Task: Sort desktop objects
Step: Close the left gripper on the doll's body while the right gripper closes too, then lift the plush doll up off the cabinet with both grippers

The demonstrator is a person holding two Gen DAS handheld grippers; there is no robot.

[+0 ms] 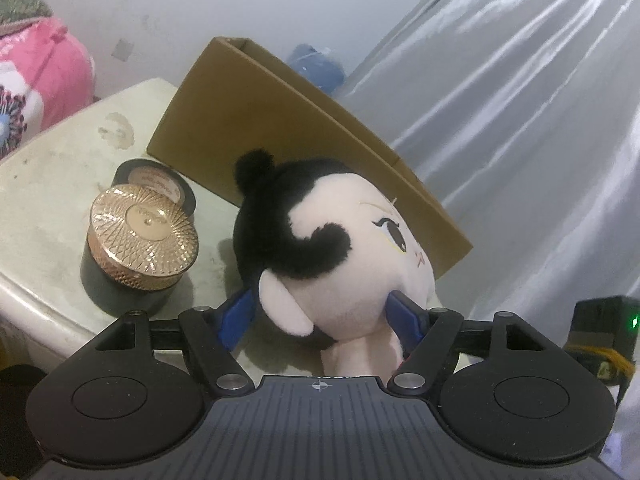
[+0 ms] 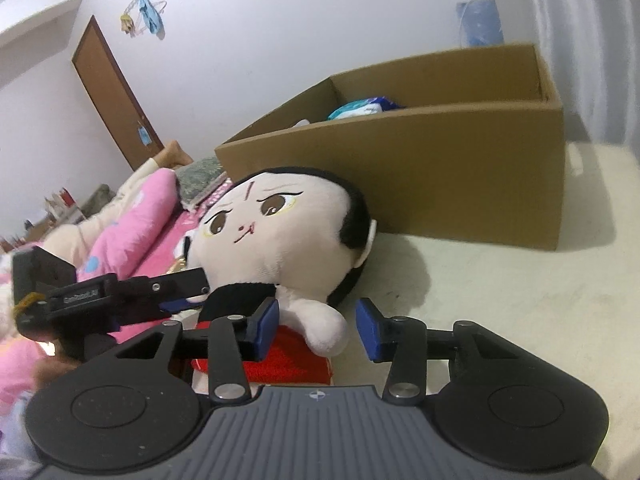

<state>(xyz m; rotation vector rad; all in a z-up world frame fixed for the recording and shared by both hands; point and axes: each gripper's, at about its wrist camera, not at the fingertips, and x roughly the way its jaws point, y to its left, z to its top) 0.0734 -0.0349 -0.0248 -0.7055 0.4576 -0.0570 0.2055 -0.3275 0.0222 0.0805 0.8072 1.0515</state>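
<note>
I've got the doll point(image 1: 332, 248) square in the left wrist view: a plush with a big round cream head, black fuzzy hair with a small bun at eleven o'clock, one thick curl across the forehead, a stubby ear, a stitched eye and a tiny mouth. It lies on the table point(image 1: 44, 200), head touching the box point(image 1: 256, 120) behind it. At nine o'clock from the head stands a jar point(image 1: 136, 240), dark body, ribbed gold lid. My left gripper point(image 1: 320, 312) is closed on the doll; both blue pads point(image 1: 400, 312) press into the plush under the head, and the right one sinks into the cheek.

Over in the right wrist view I'm seeing the face: brown eyes, slanted brows, a red mark on the forehead, a black collar and a red body point(image 2: 296, 352) below. One cream arm point(image 2: 324, 328) pokes out between my right gripper's point(image 2: 316, 326) pads. Those jaws stand apart; the left pad point(image 2: 268, 320) sits against the doll's body, the right one is clear of the arm. The left gripper's dark frame comes in from nine o'clock. The box, open-topped, sits at one o'clock, with a blue-and-white packet point(image 2: 360, 108) inside.
</note>
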